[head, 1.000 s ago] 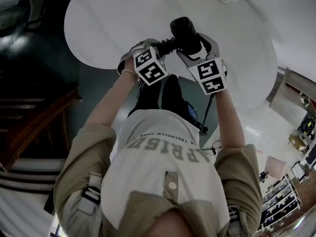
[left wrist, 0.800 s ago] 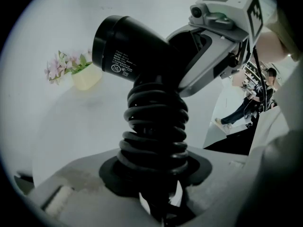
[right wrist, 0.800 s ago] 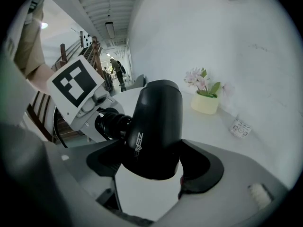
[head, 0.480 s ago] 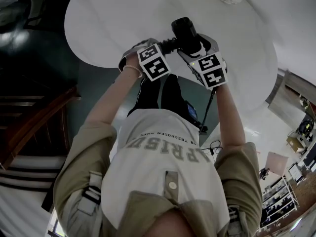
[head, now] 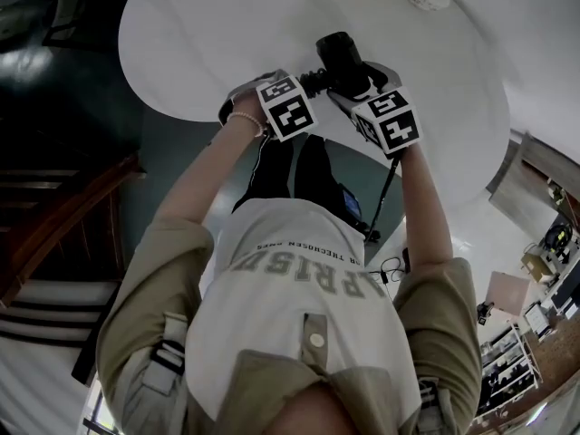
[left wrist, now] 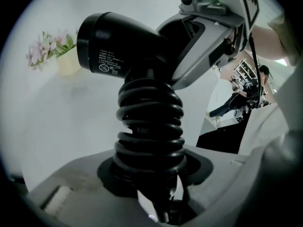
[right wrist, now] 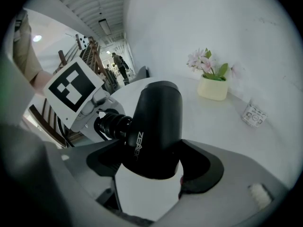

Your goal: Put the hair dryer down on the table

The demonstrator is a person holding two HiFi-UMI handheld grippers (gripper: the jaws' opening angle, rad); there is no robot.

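Hair dryer [head: 343, 57]: the right gripper [right wrist: 151, 171] jaws clamp its barrel, while the left gripper [left wrist: 154, 183] jaws are opening around its coiled stem [left wrist: 150, 126]. It hovers over the white table [head: 199, 43], at 12 o'clock from the person. On one grip, the smooth barrel could swivel or slip near the edge

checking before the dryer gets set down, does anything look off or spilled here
Nothing stands out. The hair dryer is over the white table, gripped by the right tool; the left tool is opening its jaws around the cord-wrapped handle. The flower pot stands upright, and nothing is spilled.
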